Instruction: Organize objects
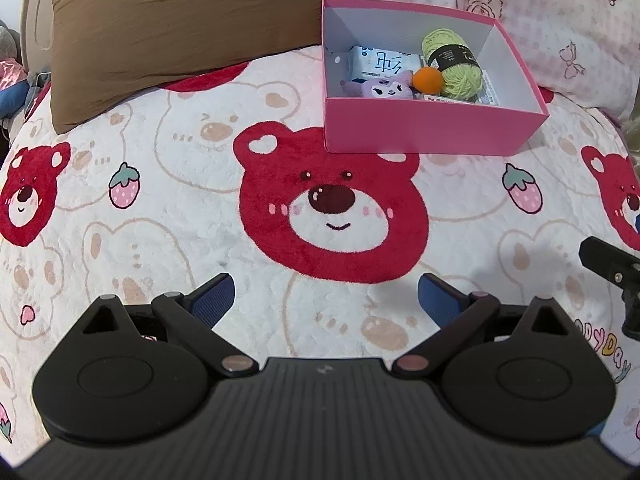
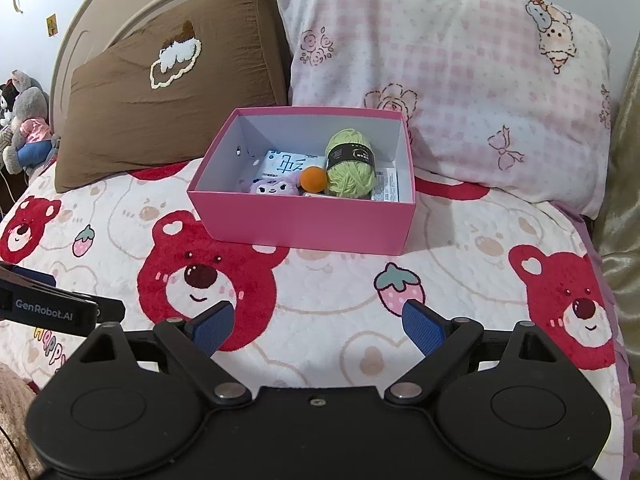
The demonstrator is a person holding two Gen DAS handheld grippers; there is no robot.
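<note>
A pink box (image 1: 420,130) (image 2: 304,224) sits on the bed near the pillows. Inside lie a green yarn ball (image 1: 454,64) (image 2: 351,166), an orange ball (image 1: 428,79) (image 2: 314,179), a purple plush toy (image 1: 386,88) (image 2: 274,189), a white tissue pack (image 1: 380,60) (image 2: 286,164) and flat white packets (image 2: 386,186). My left gripper (image 1: 326,294) is open and empty over the bear blanket, well short of the box. My right gripper (image 2: 318,322) is open and empty, also short of the box.
A bear-print blanket (image 1: 160,200) (image 2: 460,280) covers the bed. A brown pillow (image 1: 180,32) (image 2: 168,92) and a pink checked pillow (image 1: 540,8) (image 2: 460,80) lie behind the box. Plush toys (image 2: 24,120) sit at far left. The other gripper shows at each view's edge (image 1: 612,268) (image 2: 48,304).
</note>
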